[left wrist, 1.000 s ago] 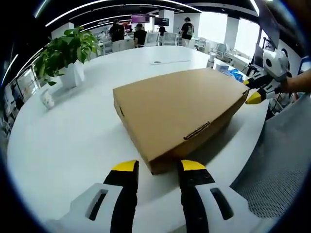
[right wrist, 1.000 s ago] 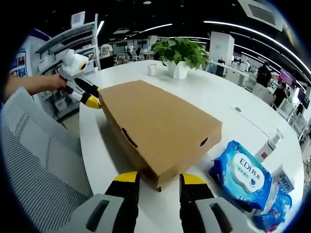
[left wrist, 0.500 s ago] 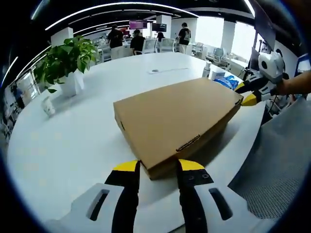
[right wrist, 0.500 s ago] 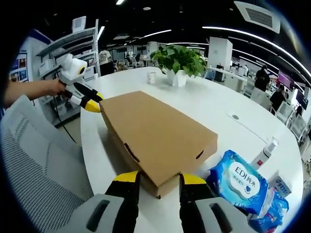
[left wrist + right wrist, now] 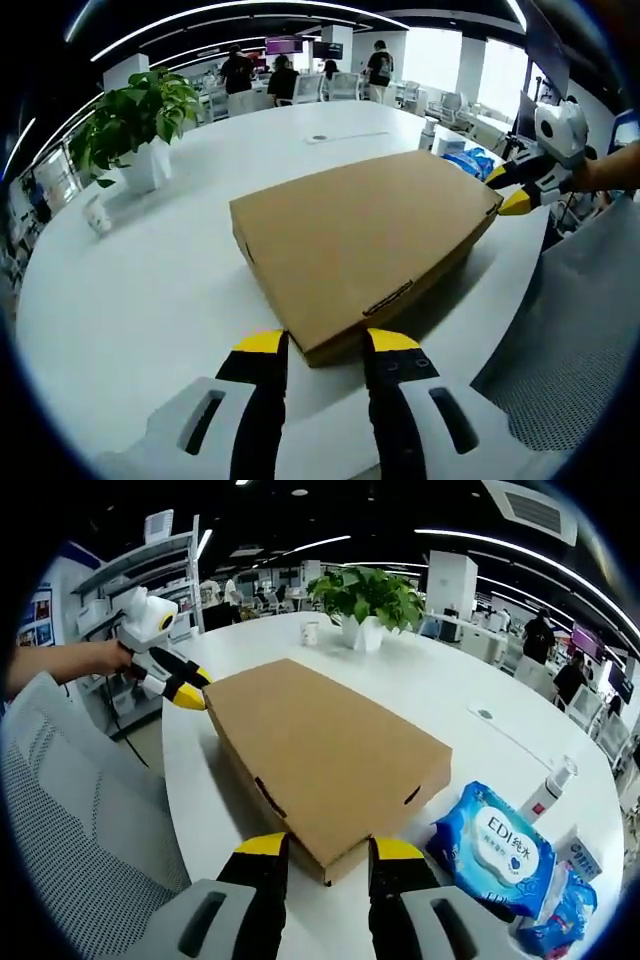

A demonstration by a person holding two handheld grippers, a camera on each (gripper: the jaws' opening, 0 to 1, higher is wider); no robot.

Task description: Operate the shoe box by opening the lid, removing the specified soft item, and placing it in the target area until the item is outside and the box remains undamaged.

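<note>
Bright ceiling strips, sharp centre, fisheye-bent edges, soft shadow beside box (image 5: 360, 240).

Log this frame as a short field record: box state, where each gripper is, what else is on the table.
box: brown shoe box, lid closed, flat on white table
left gripper: open, jaws astride one near corner of the box
right gripper: open, jaws astride the other near corner
soft item: not visible, presumably inside
beside box: blue wipes pack, small bottle
further back: potted plant, small cup
nearby: grey mesh chair
</note>
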